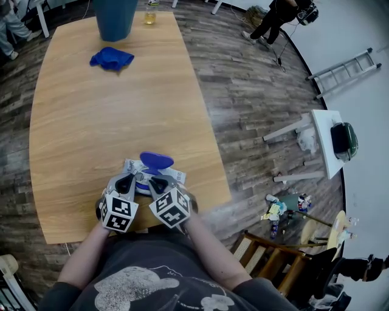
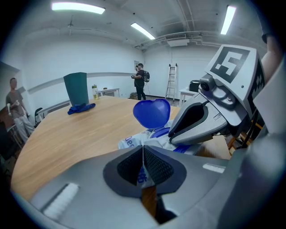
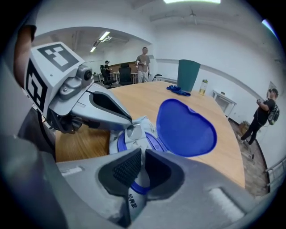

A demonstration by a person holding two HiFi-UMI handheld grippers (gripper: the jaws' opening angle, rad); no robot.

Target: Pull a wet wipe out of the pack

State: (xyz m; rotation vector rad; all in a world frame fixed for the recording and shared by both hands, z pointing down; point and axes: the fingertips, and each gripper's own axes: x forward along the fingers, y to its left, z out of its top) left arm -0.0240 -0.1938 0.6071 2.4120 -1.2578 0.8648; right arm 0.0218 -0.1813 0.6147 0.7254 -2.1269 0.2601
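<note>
As left gripper [image 1: 136, 177] and right gripper [image 1: 152, 180] pinch pack [image 1: 175, 174] edges, tabletop [image 1: 109, 115] opens beyond.

It looked like a large open lab or test workroom. It had plain white walls, strip lights [image 2: 78, 7] on the ceiling and a wood-plank floor [image 1: 243, 91]. There was one long curved bench [image 1: 91, 121], a ladder [image 1: 343, 71] by the wall and office chairs [image 3: 117, 76] at the far end. A person wearing a backpack [image 2: 140, 80] stood about.

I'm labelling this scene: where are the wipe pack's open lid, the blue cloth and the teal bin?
open lid [image 3: 185, 127], right gripper view, middle of its inner face
blue cloth [image 1: 112, 58], head view, middle of the heap
teal bin [image 1: 115, 18], head view, its side wall
</note>
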